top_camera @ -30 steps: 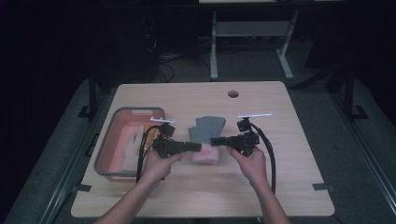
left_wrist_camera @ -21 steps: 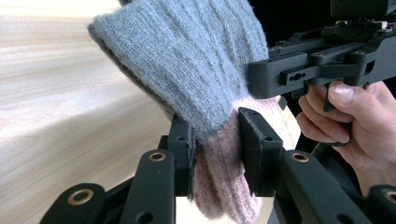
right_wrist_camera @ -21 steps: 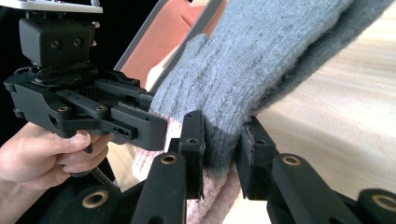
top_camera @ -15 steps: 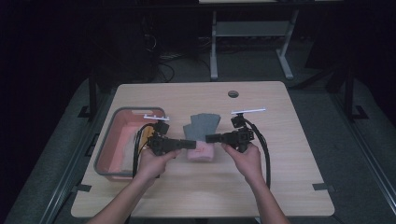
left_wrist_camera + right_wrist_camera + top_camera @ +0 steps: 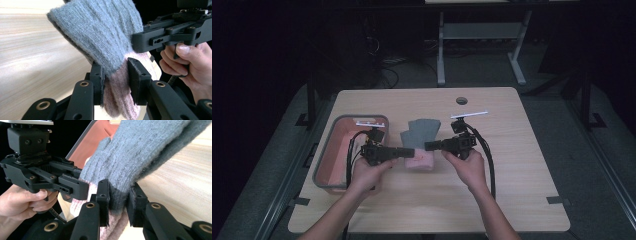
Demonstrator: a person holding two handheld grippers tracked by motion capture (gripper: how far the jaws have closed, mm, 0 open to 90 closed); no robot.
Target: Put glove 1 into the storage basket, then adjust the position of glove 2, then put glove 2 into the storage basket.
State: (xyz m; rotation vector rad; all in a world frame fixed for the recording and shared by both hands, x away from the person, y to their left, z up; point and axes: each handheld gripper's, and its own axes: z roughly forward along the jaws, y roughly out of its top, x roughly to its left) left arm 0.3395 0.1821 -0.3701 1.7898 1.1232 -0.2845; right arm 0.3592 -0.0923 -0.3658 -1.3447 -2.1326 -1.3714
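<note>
A grey knitted glove (image 5: 421,129) lies partly on the wooden table (image 5: 517,190), its near end lifted over a pink knitted piece (image 5: 422,161). My left gripper (image 5: 411,151) reaches in from the left and my right gripper (image 5: 428,146) from the right, tips nearly meeting. In the left gripper view the left gripper (image 5: 115,68) is shut on the knitwear where the grey glove (image 5: 105,32) meets the pink piece (image 5: 117,100). In the right gripper view the right gripper (image 5: 120,191) is shut on the grey glove (image 5: 140,152), with the pink piece (image 5: 82,202) hanging below.
A pink bin with a grey rim (image 5: 328,150) stands at the table's left, right beside the left hand; its inside (image 5: 92,140) appears behind the other gripper. A round cable hole (image 5: 461,100) sits near the far edge. Cables trail from both grippers.
Both hands have drifted slightly toward the far side and risen a little, carrying the near end of the knitwear up with them. Both grips are unchanged.
</note>
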